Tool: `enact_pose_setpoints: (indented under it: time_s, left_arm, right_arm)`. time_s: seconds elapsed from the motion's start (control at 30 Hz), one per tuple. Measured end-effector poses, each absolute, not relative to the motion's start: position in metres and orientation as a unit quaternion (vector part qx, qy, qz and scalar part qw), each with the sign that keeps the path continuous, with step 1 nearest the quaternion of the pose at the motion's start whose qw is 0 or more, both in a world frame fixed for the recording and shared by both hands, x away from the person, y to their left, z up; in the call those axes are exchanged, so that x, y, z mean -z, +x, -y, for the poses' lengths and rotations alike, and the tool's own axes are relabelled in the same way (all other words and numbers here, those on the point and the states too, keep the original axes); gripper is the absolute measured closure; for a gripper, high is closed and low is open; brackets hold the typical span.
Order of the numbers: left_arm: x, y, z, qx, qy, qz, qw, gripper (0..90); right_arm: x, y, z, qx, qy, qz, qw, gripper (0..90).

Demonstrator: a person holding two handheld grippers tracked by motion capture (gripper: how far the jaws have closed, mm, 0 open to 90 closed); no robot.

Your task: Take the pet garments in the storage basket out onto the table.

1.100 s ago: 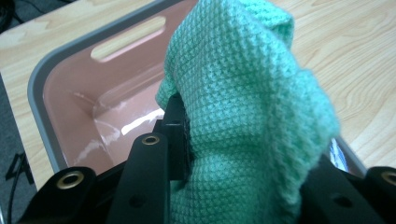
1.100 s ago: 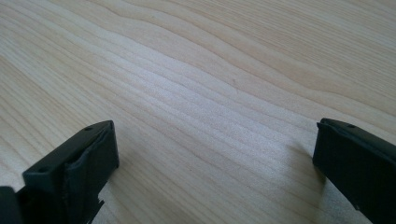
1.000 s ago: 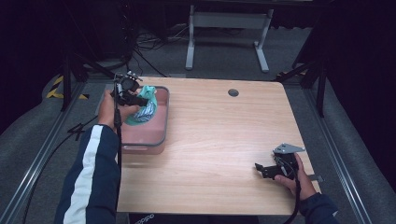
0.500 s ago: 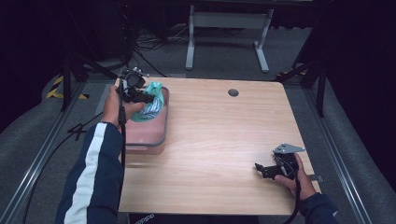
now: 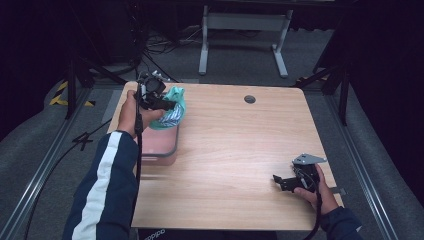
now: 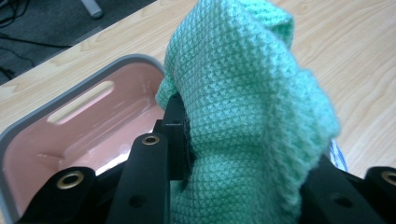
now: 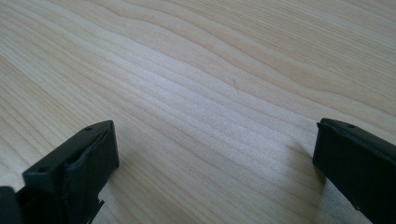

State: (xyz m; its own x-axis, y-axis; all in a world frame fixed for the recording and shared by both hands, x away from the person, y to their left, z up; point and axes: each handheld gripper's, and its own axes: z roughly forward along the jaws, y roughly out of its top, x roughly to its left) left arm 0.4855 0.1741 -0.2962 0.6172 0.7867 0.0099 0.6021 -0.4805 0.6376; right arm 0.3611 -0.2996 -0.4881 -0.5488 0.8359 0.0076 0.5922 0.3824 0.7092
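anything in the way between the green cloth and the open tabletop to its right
Nothing visible. The left gripper holds the green cloth above the pink bin, and the wooden table beside it lies bare up to the right gripper.

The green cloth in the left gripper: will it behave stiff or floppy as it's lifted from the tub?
Probably floppy: the green cloth bunches and folds around the left gripper, drooping toward the pink tub. Likely light, since it hangs from one pinch. Its waffle weave suggests it won't slip easily.
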Motion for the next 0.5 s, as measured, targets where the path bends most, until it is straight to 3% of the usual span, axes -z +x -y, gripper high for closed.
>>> enact_pose_setpoints:
  time_s: [0.5]
  left_arm:
    - [0.285,0.474,-0.128,-0.142,0.863,-0.364,0.321,67.5]
  right_arm:
    - [0.488,0.361,0.299,-0.34,0.441,-0.811,0.18,0.5]
